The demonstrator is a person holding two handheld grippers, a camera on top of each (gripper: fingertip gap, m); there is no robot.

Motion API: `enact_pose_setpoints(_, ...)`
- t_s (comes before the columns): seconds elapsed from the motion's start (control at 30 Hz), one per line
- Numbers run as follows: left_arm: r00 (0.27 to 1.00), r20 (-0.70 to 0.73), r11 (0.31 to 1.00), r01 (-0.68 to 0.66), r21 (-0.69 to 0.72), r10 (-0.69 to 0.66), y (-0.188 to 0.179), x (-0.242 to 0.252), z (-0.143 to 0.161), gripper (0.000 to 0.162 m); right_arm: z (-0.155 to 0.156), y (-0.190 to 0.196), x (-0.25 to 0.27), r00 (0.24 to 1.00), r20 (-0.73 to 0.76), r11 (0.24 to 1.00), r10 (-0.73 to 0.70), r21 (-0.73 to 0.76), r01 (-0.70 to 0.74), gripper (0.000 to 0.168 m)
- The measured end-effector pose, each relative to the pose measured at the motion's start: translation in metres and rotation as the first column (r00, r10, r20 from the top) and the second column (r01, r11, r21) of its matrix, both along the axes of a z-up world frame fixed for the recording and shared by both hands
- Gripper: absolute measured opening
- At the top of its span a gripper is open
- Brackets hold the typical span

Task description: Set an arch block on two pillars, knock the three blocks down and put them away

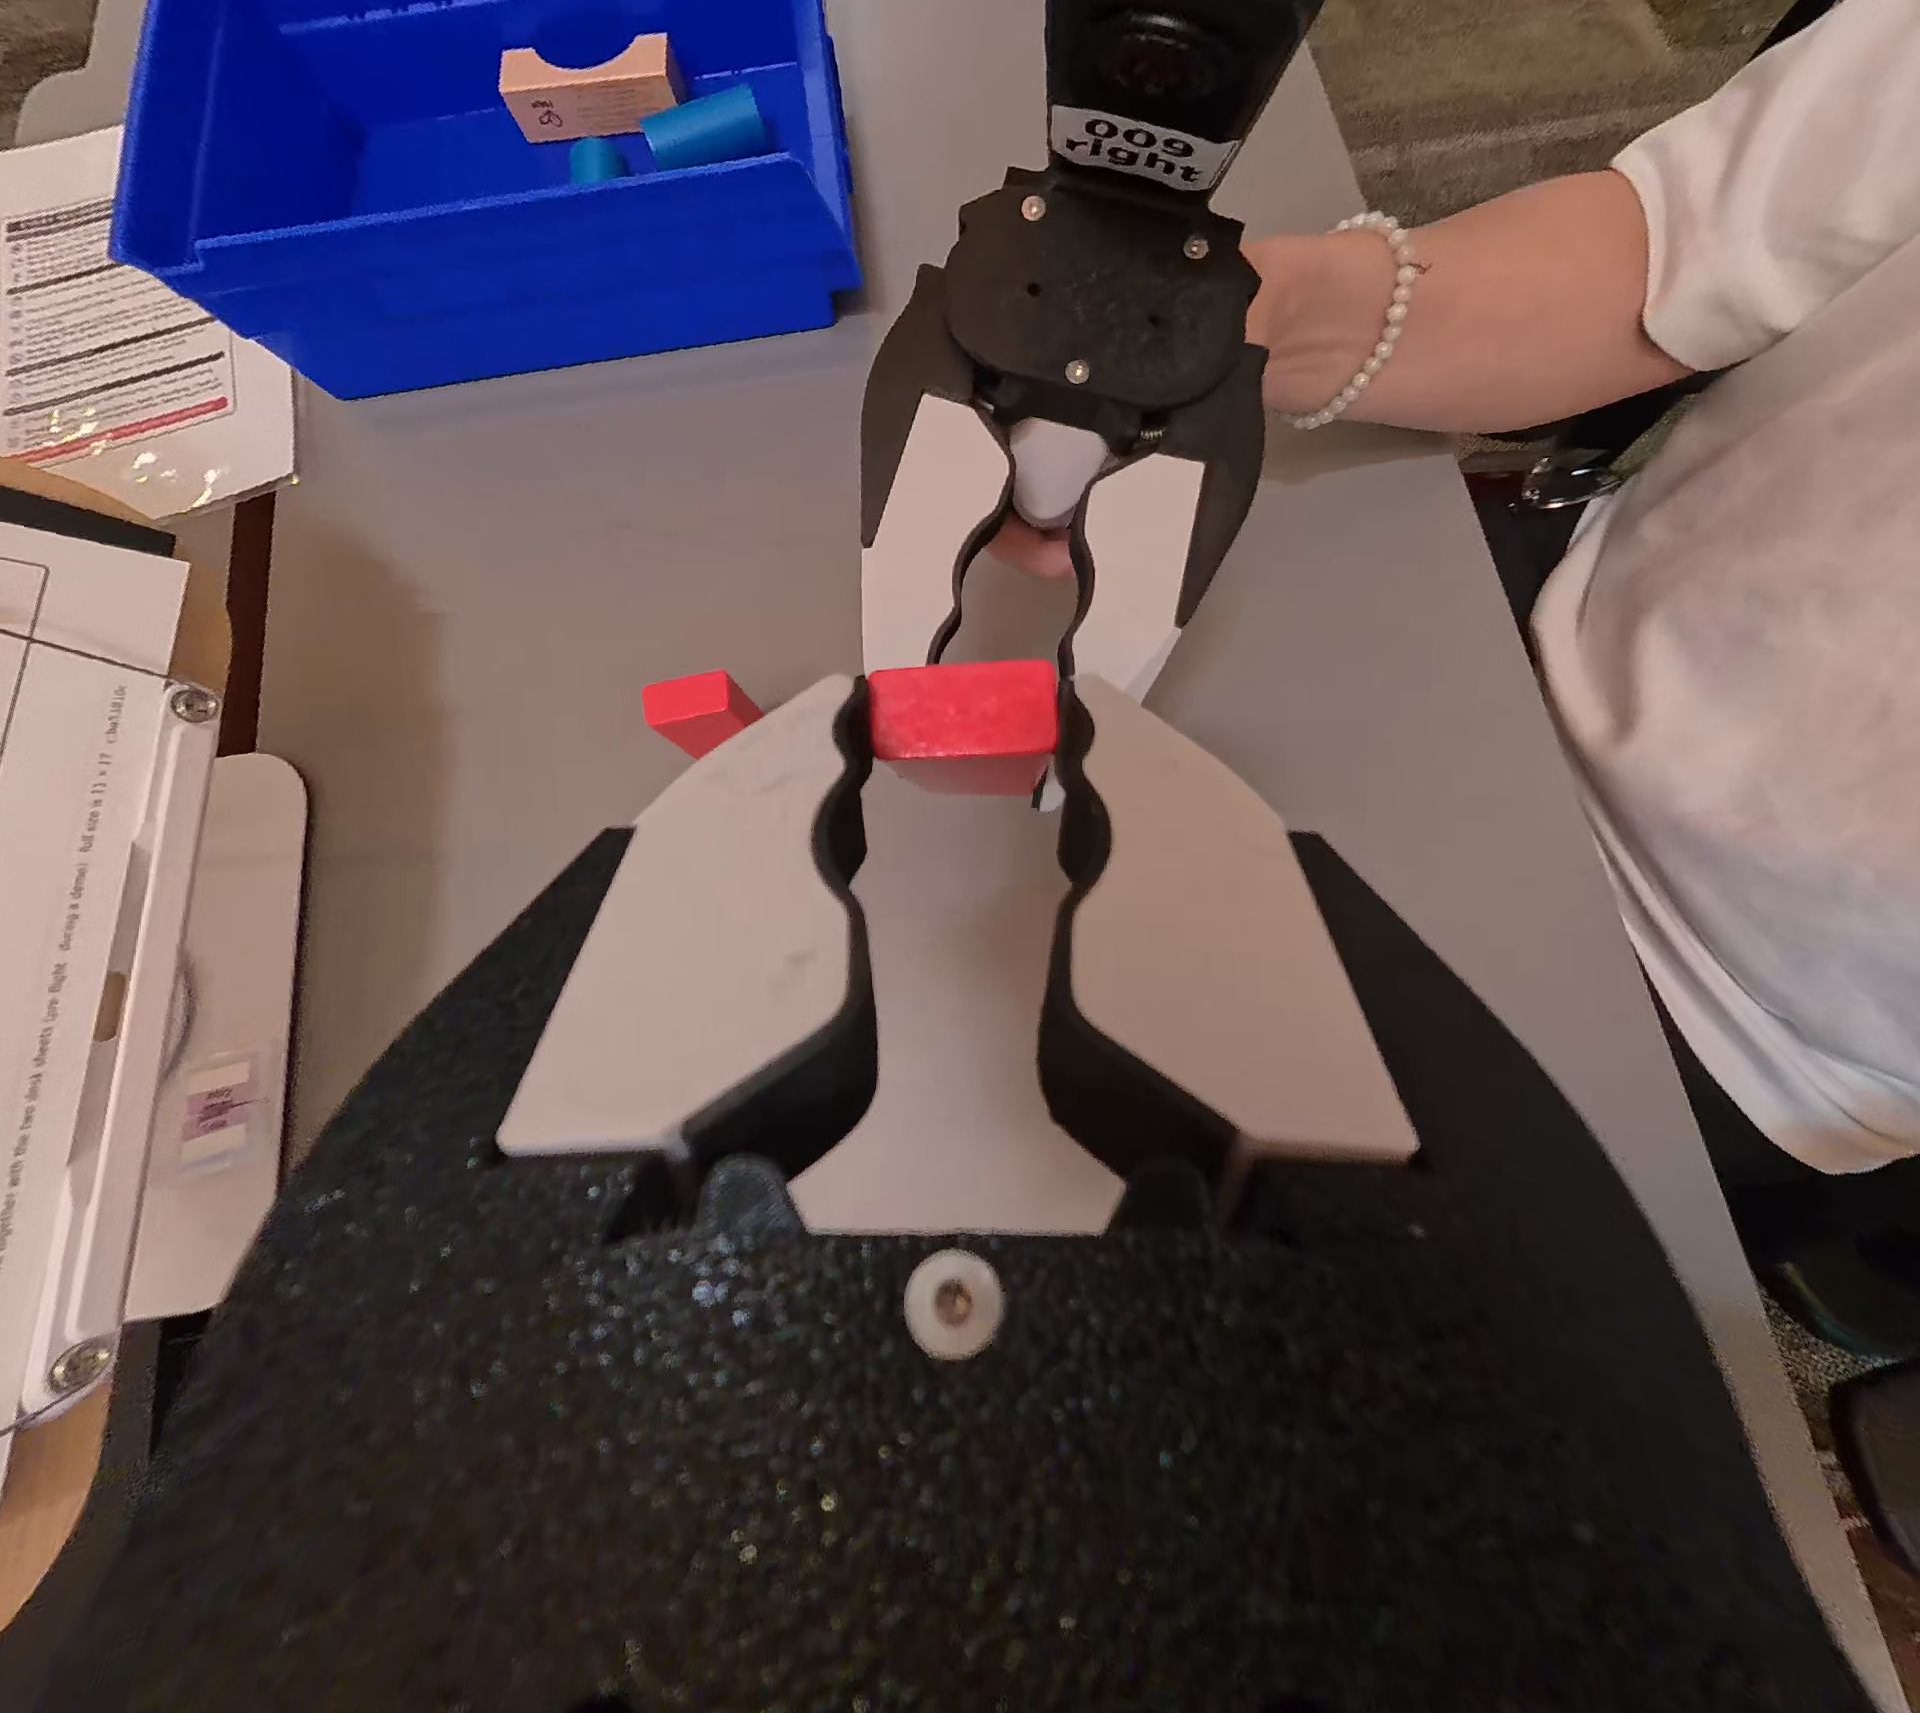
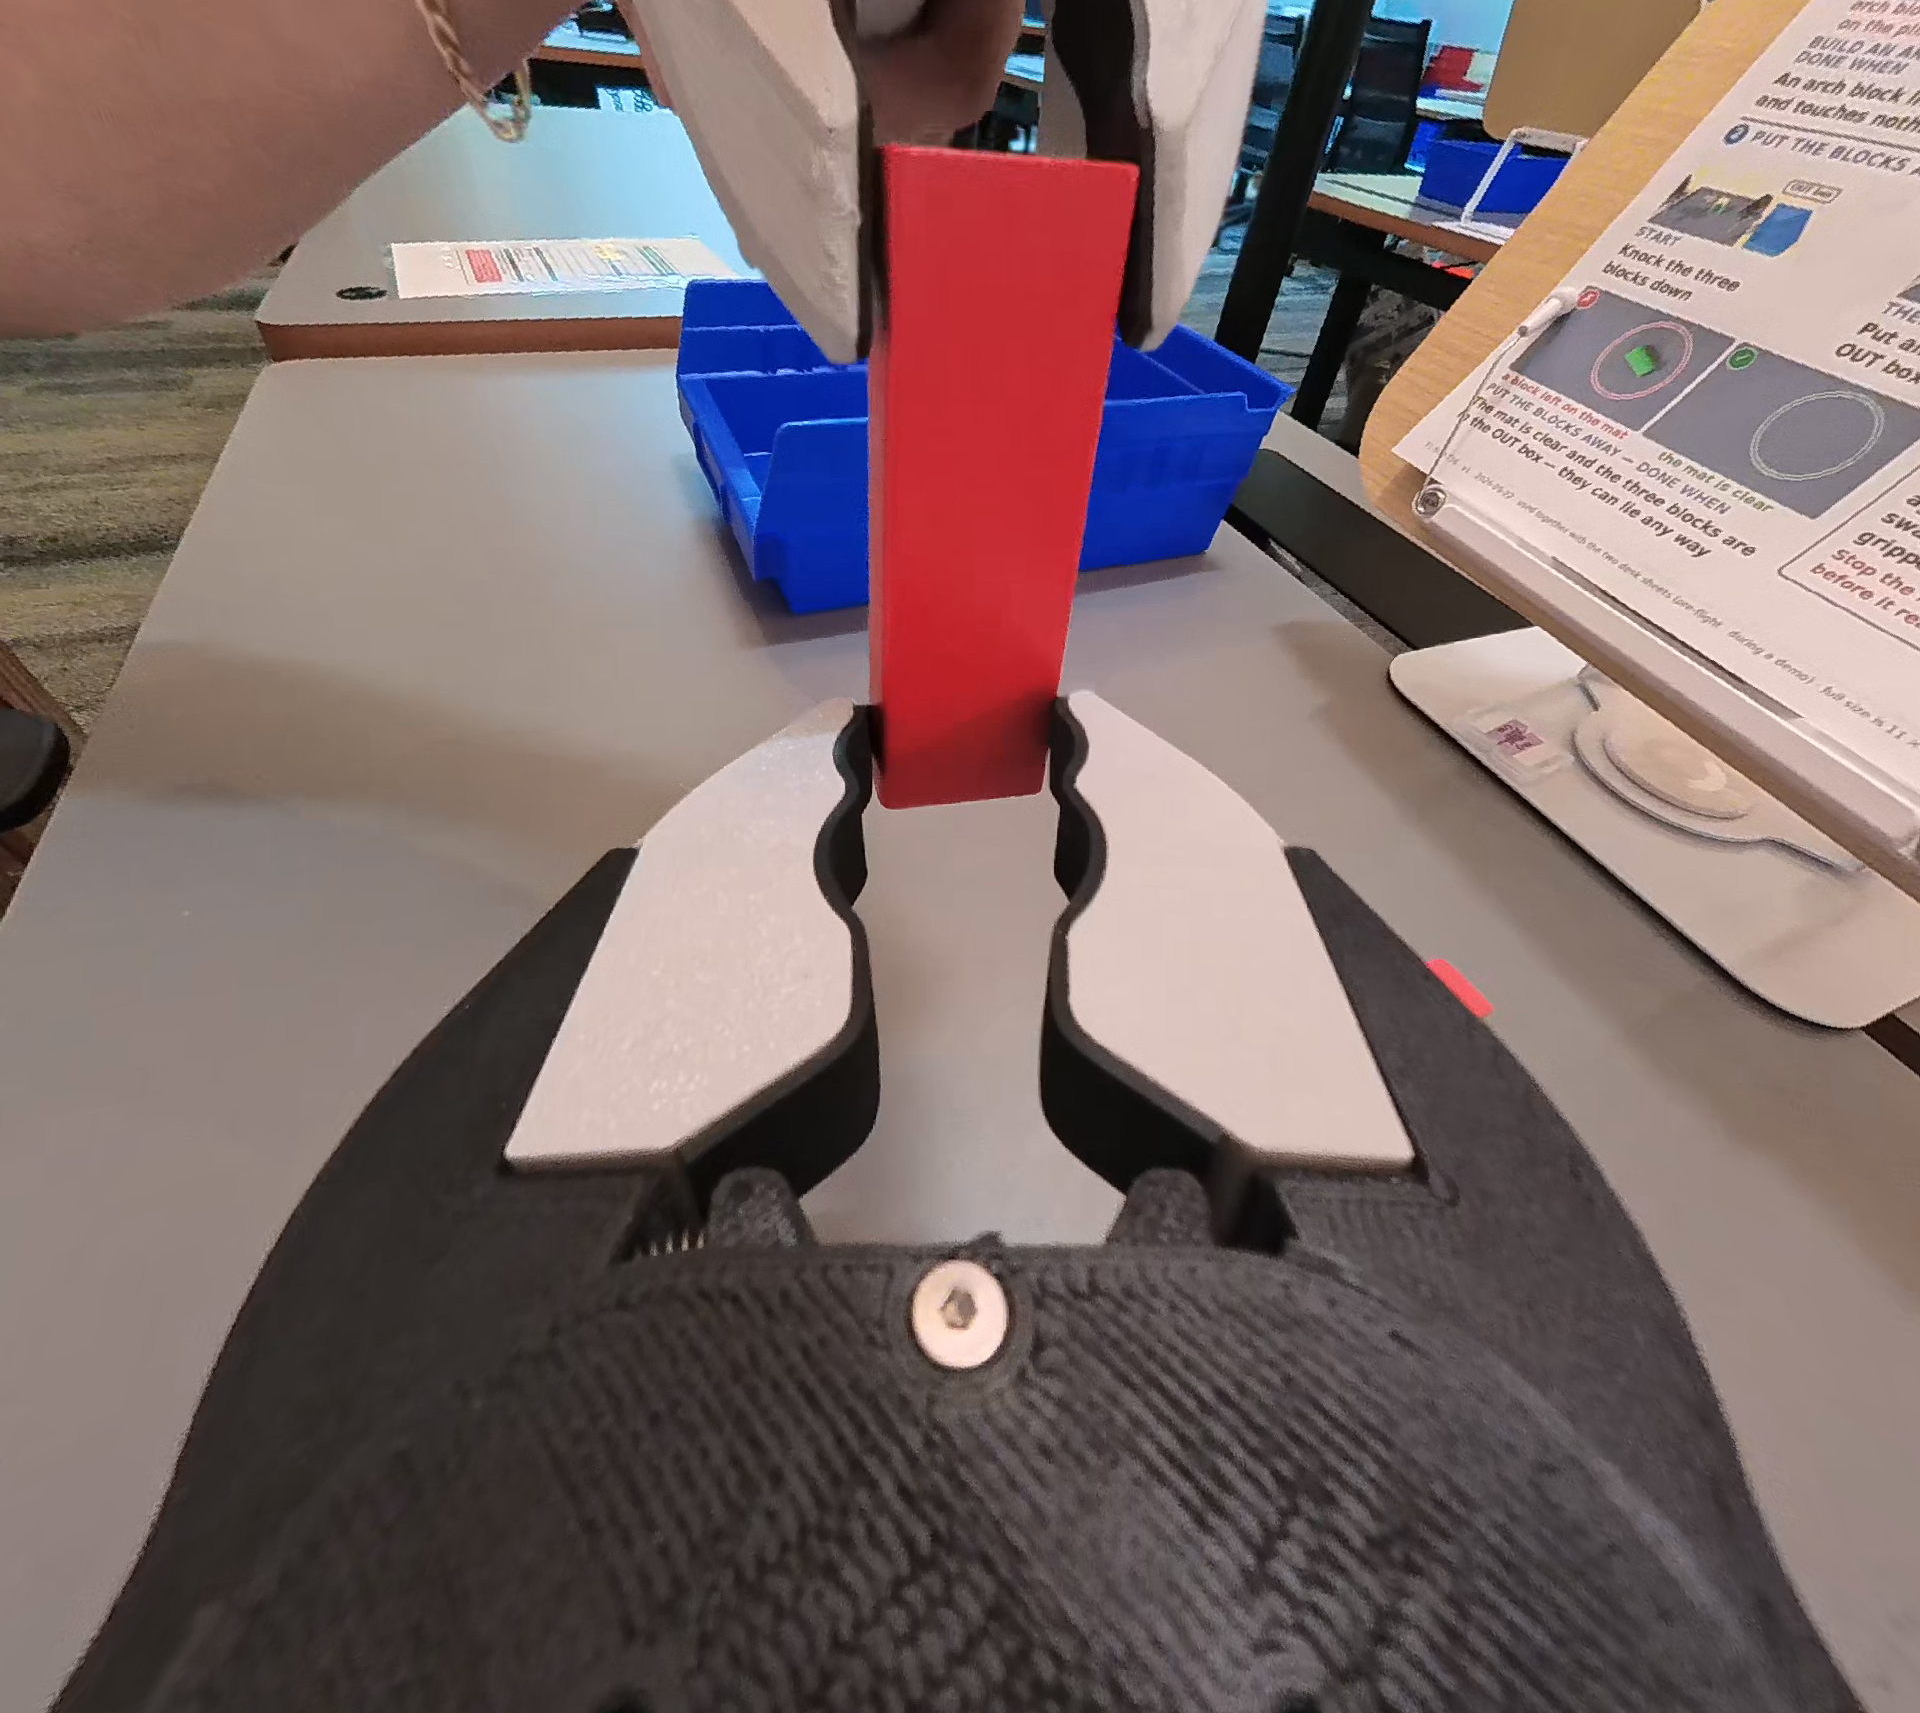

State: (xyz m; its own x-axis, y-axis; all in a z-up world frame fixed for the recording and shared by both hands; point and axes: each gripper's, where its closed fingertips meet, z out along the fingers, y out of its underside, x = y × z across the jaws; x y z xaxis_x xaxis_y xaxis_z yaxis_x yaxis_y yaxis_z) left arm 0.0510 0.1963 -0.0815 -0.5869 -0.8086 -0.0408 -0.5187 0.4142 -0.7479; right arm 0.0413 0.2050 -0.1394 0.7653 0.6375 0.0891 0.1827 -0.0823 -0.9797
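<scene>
A tall red block (image 2: 987, 468) stands upright over the grey table (image 2: 416, 624). My right gripper (image 2: 961, 728) is shut on its lower end. My left gripper (image 2: 997, 333) comes down from above and is shut on its upper end. In the left wrist view I look down on the block's top face (image 1: 961, 713) between my left gripper's (image 1: 961, 707) fingertips, with the right gripper (image 1: 1003, 661) reaching in from the far side. I cannot tell whether the block's bottom touches the table. A second, smaller red block (image 1: 691, 707) lies just left of it.
A blue bin (image 1: 488, 281) sits at the back left, holding a wooden arch block (image 1: 587, 89) and two blue cylinders (image 1: 707, 125); it also shows in the right wrist view (image 2: 1164, 468). A tilted instruction sheet on a stand (image 2: 1662, 416) is at the table's side. The person's forearm (image 1: 1455, 333) reaches in. The gap from one gripper's tips to the other's is roughly 6 cm.
</scene>
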Motion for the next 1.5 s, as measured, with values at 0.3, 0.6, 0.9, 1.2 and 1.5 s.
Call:
enact_pose_setpoints(0.3,0.994,-0.018,0.974,-0.100,0.203,0.106,0.039,0.013,-0.022,0.034,0.007,-0.014,0.046,0.987,0.026,0.987,-0.159,-0.016,0.159,0.075)
enact_pose_setpoints(0.6,0.979,-0.092,0.969,-0.161,0.187,0.181,0.067,0.033,-0.092,0.033,0.013,-0.046,0.094,0.960,-0.081,0.963,-0.267,0.012,0.268,0.081)
enact_pose_setpoints(0.9,0.974,-0.122,0.972,-0.172,0.160,0.192,0.073,0.051,-0.118,0.033,0.012,-0.049,0.104,0.956,-0.104,0.961,-0.273,0.014,0.276,0.081)
enact_pose_setpoints(1.2,0.970,-0.137,0.975,-0.184,0.128,0.201,0.075,0.054,-0.130,0.033,0.009,-0.048,0.099,0.962,-0.107,0.968,-0.250,0.007,0.252,0.081)
enact_pose_setpoints(1.5,0.969,-0.130,0.974,-0.194,0.114,0.208,0.074,0.053,-0.136,0.033,0.006,-0.047,0.100,0.962,-0.106,0.967,-0.252,-0.003,0.253,0.081)
